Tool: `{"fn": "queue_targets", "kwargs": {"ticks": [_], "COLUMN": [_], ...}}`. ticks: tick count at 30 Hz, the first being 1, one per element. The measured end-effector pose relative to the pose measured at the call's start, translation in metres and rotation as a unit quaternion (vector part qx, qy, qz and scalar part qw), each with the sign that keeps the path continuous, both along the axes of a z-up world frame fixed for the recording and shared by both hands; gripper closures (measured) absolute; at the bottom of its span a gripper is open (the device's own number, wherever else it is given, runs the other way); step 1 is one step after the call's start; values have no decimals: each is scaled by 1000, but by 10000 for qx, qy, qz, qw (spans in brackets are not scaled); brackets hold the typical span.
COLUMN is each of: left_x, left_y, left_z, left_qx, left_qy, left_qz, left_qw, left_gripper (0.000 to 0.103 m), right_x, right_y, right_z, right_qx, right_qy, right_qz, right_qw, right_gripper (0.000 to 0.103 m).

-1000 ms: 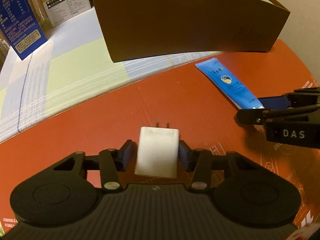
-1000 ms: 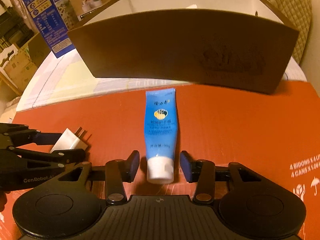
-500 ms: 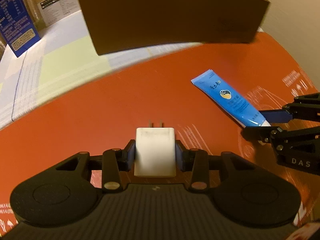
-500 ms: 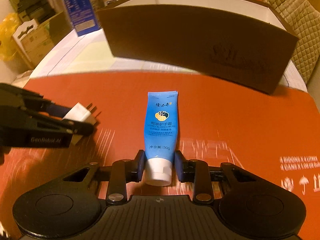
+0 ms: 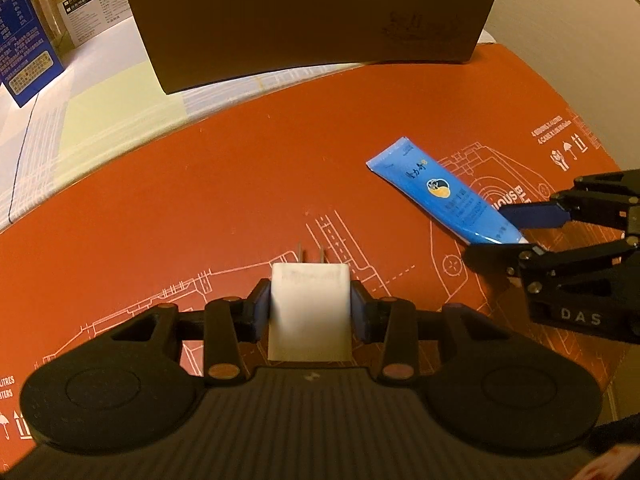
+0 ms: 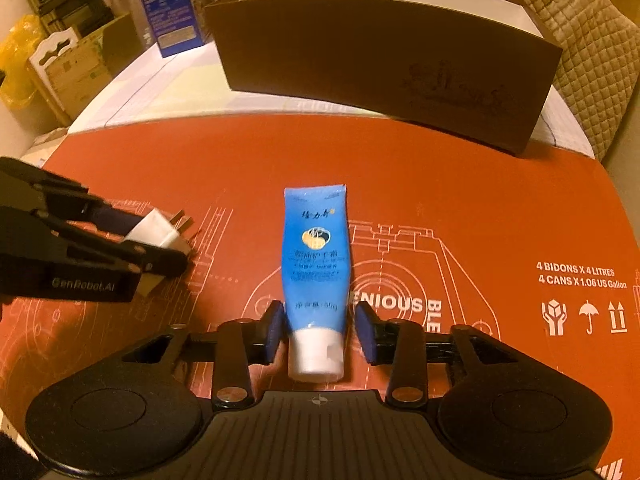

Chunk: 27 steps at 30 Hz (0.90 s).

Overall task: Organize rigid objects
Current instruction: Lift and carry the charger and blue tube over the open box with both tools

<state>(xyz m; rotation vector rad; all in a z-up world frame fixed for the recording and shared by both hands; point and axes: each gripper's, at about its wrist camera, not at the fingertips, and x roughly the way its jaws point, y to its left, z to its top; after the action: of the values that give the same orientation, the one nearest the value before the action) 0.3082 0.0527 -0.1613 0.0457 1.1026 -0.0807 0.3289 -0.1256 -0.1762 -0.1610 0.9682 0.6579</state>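
Left gripper (image 5: 310, 312) — blue pads pressed to both sides of a white plug adapter (image 5: 308, 316), two prongs pointing forward; body marked "GenRobot.AI" as seen from the right wrist view.
Right gripper (image 6: 320, 332) — fingers (image 6: 366, 334) straddle the white cap end of a blue tube (image 6: 316, 264); the left pad seems to touch the tube, a narrow gap shows at the right pad, so not clamped; housing lettered "DAS" in the left wrist view.
Blue tube — lies flat, crimped end away, Chinese lettering and a round yellow-and-dark emblem; text too small to read.
Red cardboard sheet (image 6: 460, 184) — under both items; white line drawings, "4 BIDONS X 4 LITRES", "4 CANS X 1.06 US Gallon", handling symbols.
Brown open box (image 6: 384, 60) — beyond the sheet, white interior, faint embossed design on its front wall.
Blue carton (image 6: 168, 12) — far left, print illegible.
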Motion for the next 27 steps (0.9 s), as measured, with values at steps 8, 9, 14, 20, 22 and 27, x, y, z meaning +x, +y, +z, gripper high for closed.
{"fn": "queue_targets", "kwargs": {"ticks": [8, 9, 14, 20, 22, 27], "left_x": [2, 2, 1, 0, 0, -1], "left_y": [-5, -6, -6, -5, -5, -5], "left_z": [0, 0, 0, 2, 2, 3], "left_qx": [88, 89, 103, 88, 82, 98], "left_qy": [-49, -57, -77, -55, -40, -20], "left_qz": [40, 57, 132, 152, 143, 117], "left_qw": [9999, 9999, 9998, 9998, 9999, 9999], "left_gripper": [67, 67, 67, 67, 67, 67], "right_x": [1, -1, -5, -6, -4, -2], "right_y": [9, 10, 12, 10, 8, 2], "right_z": [-1, -1, -3, -3, -2, 0], "right_qx": [-161, -208, -303, -255, -191, -50], "right_qy": [-158, -207, -319, -350, -289, -147], "right_qz": [85, 114, 141, 162, 129, 97], "right_qw": [9997, 9995, 9989, 9989, 9993, 9998], "right_gripper": [65, 65, 70, 72, 73, 74]}}
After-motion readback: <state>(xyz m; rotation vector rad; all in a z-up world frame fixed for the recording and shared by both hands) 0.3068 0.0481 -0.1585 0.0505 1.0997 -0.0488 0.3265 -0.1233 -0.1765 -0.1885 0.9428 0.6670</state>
